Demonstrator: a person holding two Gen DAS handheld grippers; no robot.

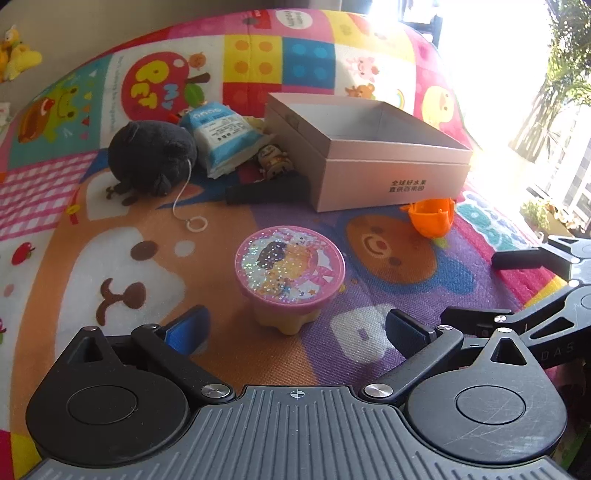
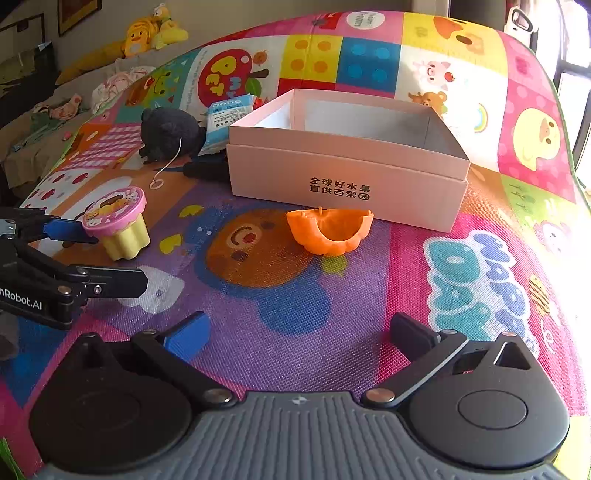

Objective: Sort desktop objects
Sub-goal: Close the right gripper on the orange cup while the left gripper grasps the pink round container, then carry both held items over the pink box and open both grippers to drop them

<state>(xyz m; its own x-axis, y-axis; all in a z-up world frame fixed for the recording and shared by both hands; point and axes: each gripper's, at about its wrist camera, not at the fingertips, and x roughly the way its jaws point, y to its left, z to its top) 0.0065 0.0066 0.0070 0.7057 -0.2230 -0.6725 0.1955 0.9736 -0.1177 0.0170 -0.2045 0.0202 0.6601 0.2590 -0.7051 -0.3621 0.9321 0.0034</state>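
Cup: yellow fluted body, pink glitter lid.

- A bright cartoon play mat of animal and block panels spreads ahead of both tools.
- Beyond its far left edge, in the right wrist view, a beige sofa carries yellow plush toys and crumpled cloth.
- A plain wall stands behind, with a dark framed picture.
- To the far right, a window glares white; green foliage, perhaps potted plants, shows there.
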